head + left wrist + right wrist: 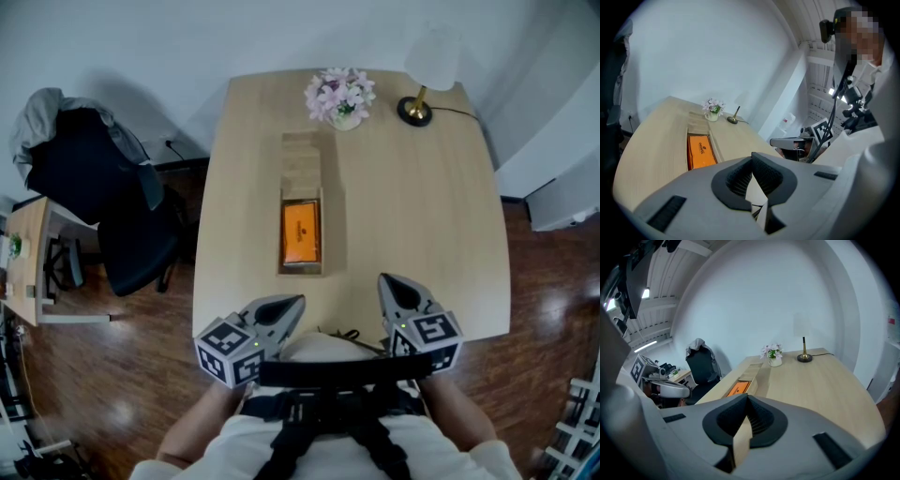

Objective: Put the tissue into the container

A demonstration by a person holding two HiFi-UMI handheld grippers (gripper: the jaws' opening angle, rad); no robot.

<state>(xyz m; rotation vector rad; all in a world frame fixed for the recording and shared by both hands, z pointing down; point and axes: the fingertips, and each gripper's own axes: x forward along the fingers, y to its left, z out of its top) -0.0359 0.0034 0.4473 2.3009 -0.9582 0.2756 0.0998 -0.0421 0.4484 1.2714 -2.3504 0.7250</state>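
There was one table (422, 234), one container (302, 164), one orange tissue pack (301, 232), one flower pot (339, 96) and one lamp (427, 80). One chair (131, 234), one side desk (28, 253). Grippers numbered two: left gripper (299, 301), right gripper (383, 279) — and one person (328, 441).

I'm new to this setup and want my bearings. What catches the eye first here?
The bright orange pack in the open wooden container at the centre of the table stands out. Beyond it, at the far edge, sit pink flowers and a white lamp.
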